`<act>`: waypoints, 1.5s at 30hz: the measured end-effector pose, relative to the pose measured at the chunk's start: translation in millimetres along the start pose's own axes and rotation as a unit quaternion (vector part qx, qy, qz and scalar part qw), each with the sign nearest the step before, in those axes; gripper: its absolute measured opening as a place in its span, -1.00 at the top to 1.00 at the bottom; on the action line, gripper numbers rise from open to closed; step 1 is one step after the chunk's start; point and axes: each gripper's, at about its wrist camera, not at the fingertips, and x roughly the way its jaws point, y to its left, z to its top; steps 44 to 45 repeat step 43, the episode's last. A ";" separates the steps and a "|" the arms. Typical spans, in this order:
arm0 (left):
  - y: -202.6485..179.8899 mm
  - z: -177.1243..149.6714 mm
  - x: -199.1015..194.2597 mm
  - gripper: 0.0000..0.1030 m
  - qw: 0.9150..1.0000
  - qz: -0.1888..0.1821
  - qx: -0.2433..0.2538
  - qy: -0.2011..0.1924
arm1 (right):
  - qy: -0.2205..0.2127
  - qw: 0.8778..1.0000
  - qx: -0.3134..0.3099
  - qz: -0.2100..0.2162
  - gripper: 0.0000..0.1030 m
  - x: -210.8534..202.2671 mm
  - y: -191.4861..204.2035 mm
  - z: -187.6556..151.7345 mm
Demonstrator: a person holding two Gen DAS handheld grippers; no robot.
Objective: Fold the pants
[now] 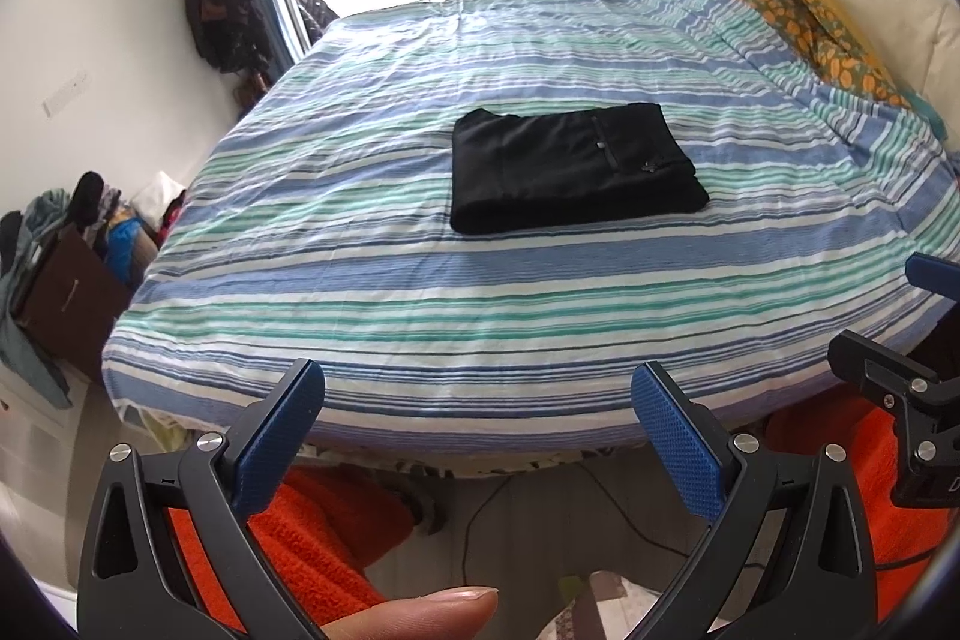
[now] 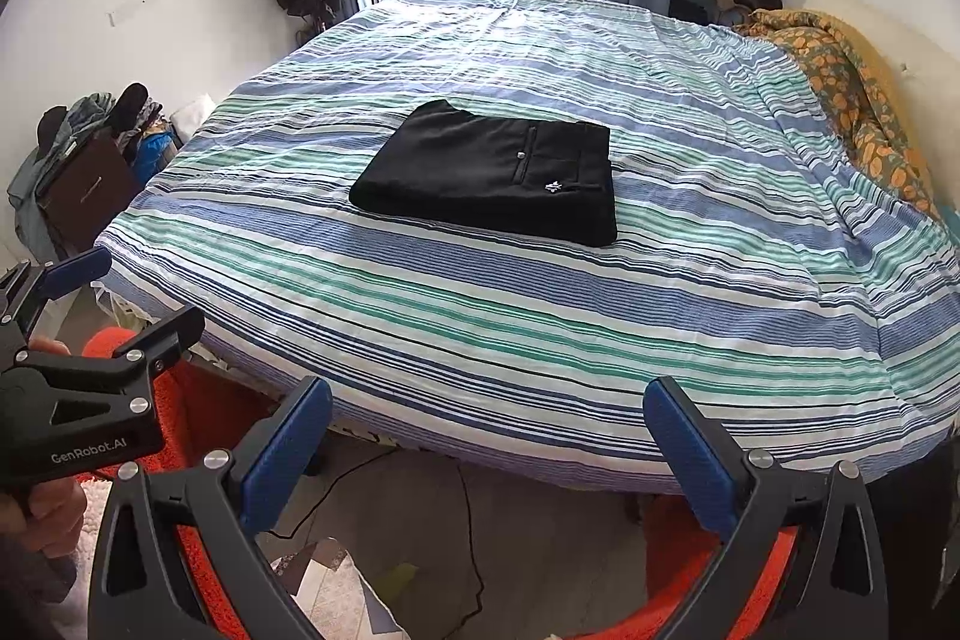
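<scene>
Both the left gripper and right gripper gaped wide, holding nothing, short of the bed's near edge, the folded black pants well ahead.

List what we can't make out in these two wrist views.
- Folded black pants: the layers underneath are hidden by the top layer in both views.
- Small white logo on the pants: too small to read, right wrist view.
- Under the striped blue-green bed sheet: hidden by the mattress edge, both views.
- Right gripper: cut off by the left wrist view's right edge.
</scene>
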 end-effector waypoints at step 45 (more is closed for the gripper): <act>6.7 1.1 -7.6 -0.98 1.000 -0.008 -0.010 -0.003 | 0.006 1.000 0.008 -0.018 -0.99 0.2 0.7 -1.2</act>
